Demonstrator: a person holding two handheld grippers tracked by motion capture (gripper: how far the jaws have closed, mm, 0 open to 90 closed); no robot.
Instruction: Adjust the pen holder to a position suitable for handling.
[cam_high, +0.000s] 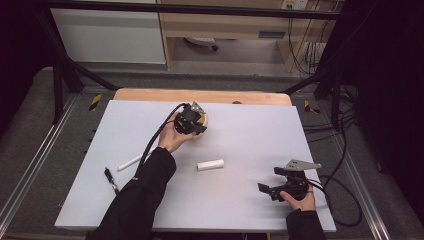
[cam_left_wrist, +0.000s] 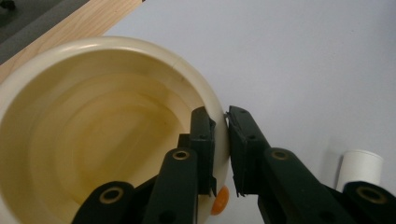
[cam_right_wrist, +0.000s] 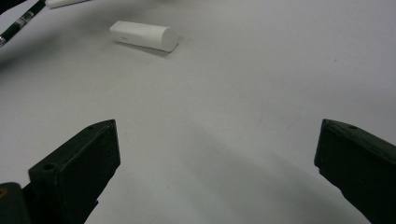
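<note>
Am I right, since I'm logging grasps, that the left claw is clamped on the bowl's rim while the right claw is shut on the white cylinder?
Not quite. The left claw does clamp the bowl rim, but the right claw is open and holds nothing; the right gripper view shows the white cylinder lying on the table well ahead of it.

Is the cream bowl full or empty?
Empty: the left gripper view shows the bowl with bare inner walls and bottom.
</note>
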